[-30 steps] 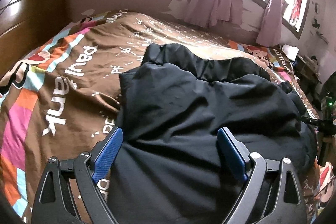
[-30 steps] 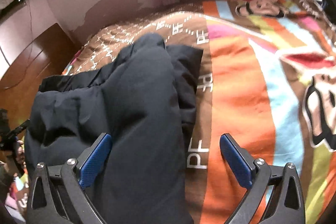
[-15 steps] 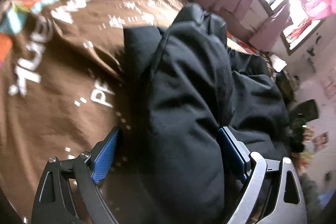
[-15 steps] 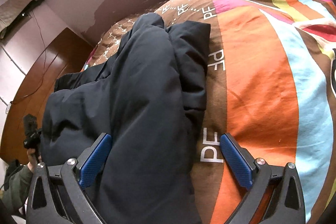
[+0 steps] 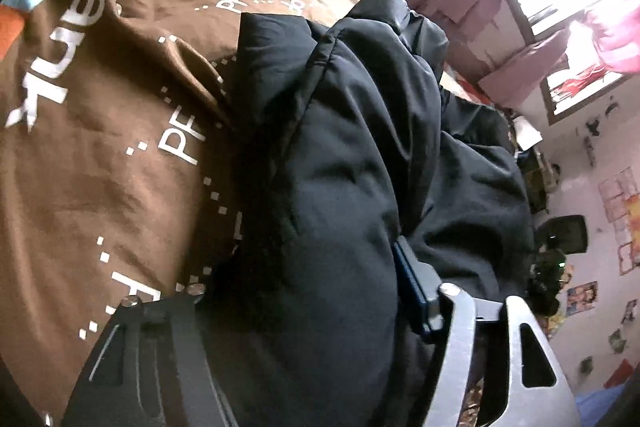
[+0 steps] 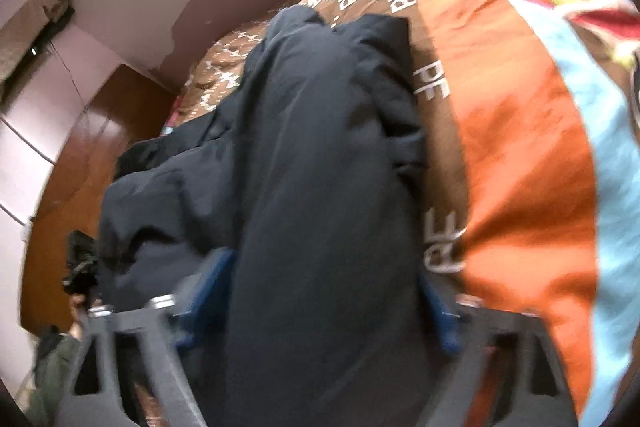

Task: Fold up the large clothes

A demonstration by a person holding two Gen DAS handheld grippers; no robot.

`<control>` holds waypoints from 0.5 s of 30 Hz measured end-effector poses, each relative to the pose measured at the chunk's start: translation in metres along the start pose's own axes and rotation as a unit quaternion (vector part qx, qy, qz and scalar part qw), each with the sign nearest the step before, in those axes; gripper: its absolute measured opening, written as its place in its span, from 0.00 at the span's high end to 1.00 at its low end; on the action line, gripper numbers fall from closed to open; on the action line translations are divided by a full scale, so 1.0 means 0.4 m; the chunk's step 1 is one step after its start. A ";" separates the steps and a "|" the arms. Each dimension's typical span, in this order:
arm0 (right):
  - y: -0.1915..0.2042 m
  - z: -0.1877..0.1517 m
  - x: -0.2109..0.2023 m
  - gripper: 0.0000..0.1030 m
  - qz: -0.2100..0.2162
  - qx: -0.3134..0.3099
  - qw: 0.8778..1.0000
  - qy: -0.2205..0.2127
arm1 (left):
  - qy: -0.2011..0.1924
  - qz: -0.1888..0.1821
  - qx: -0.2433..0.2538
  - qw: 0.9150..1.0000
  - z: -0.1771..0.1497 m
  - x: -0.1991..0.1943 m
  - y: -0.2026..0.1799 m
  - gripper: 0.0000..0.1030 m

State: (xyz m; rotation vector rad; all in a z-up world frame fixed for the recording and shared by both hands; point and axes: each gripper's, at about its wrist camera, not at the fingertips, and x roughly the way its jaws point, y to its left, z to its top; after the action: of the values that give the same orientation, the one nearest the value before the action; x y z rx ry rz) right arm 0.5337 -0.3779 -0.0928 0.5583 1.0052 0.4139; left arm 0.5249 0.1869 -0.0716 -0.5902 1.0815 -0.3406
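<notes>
A bulky black padded jacket (image 5: 352, 155) lies bunched on the bed; it also fills the middle of the right wrist view (image 6: 320, 187). My left gripper (image 5: 304, 291) straddles a thick fold of it: the blue right pad (image 5: 408, 283) presses into the fabric and the left pad is buried under it. My right gripper (image 6: 320, 303) likewise has both blue pads (image 6: 438, 311) pressed against a thick fold of the jacket. Both sets of jaws stand narrower than before, closed on the padding.
The bed's brown, orange and blue patterned cover (image 5: 100, 147) spreads around the jacket and shows to the right in the right wrist view (image 6: 520, 167). A wooden headboard (image 6: 80, 167) stands at the left. Pink curtains (image 5: 560, 39) hang by the window. A person's hand with the other gripper (image 6: 80, 271) shows.
Both grippers pushed forward onto the jacket and their jaws closed in on thick folds of it. The left pad of the left gripper went out of sight under the fabric.
</notes>
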 end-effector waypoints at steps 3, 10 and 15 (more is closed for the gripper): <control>0.008 -0.010 -0.009 0.46 -0.003 0.015 1.000 -0.007 | -0.014 0.007 0.005 1.000 -0.014 -0.031 -0.018 0.61; 0.088 -0.012 -0.060 0.78 -0.024 -0.010 0.999 -0.036 | -0.046 0.010 -0.007 0.999 -0.044 -0.114 -0.069 0.85; 0.179 -0.016 -0.125 0.83 -0.038 -0.051 0.996 -0.066 | -0.060 0.014 0.024 0.998 -0.085 -0.186 -0.145 0.87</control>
State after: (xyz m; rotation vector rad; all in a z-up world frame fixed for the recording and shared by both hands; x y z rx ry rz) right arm 0.4989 -0.3482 -0.0181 0.4484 0.8707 0.3547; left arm 0.4628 0.1707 0.0055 -0.5443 0.9625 -0.3022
